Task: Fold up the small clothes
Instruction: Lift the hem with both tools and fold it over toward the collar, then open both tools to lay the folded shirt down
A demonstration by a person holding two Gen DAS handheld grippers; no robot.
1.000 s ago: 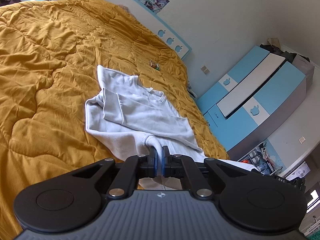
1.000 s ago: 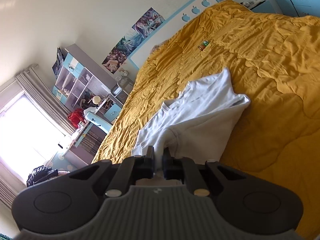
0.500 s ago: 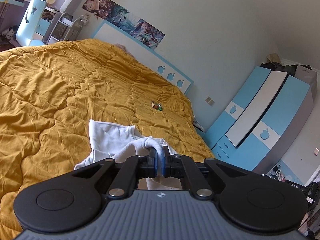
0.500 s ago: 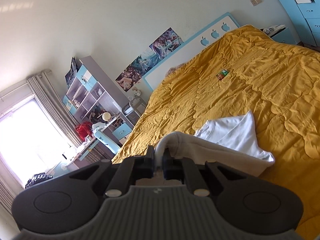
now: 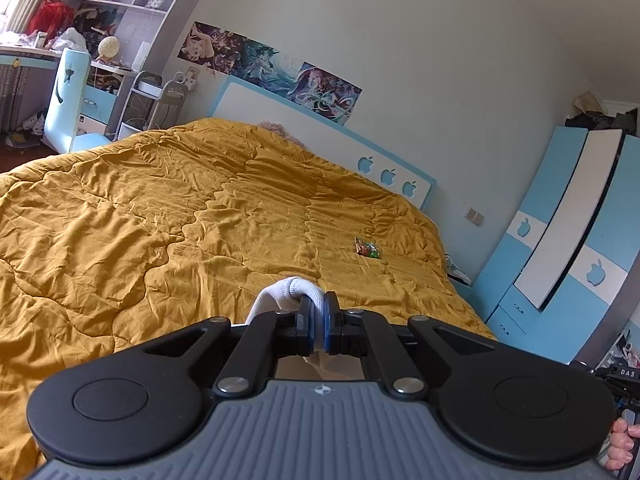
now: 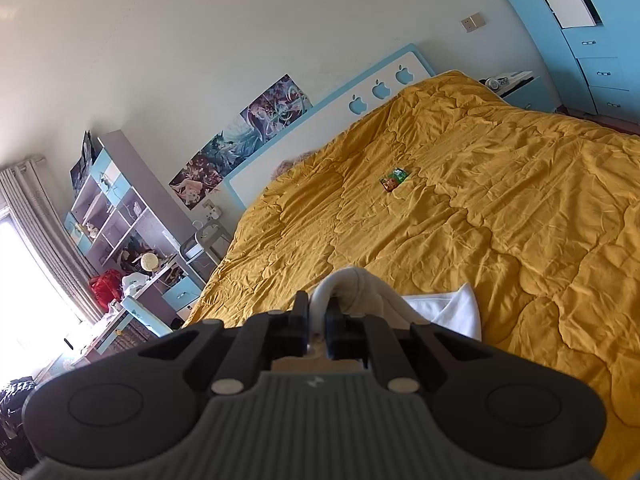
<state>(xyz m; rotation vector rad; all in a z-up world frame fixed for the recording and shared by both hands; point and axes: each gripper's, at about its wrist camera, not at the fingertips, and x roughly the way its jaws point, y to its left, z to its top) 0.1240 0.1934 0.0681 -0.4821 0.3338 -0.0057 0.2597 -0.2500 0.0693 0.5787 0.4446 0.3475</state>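
Both of your tools are clamped on the white top. The left tool [image 5: 316, 314] pinches a thick rolled edge of the top [image 5: 294, 286] between its blue pads, jaws all but closed. The right tool [image 6: 318, 314] grips another bunched edge of the top [image 6: 360, 284] the same way.

What has changed: a second ago the top lay spread on the yellow bedspread [image 5: 140, 220] ahead of you, sleeves folded in. Now you have carried the gripped end up and toward 12 o'clock, so most of the cloth is hidden under the tools. Only a white corner shows at 3 o'clock of the right tool. I judge you are mid-fold, bringing the hem over toward the collar, and the cloth is not yet laid down.

For writing, little is legible. At 4 o'clock in the left view a dark object [image 5: 626, 372] reads "DAS". The headboard [image 5: 388, 176] and wardrobe [image 5: 592, 272] carry apple-shaped cutouts. The small wrapper [image 5: 367, 247] at 1 o'clock is too small to read.
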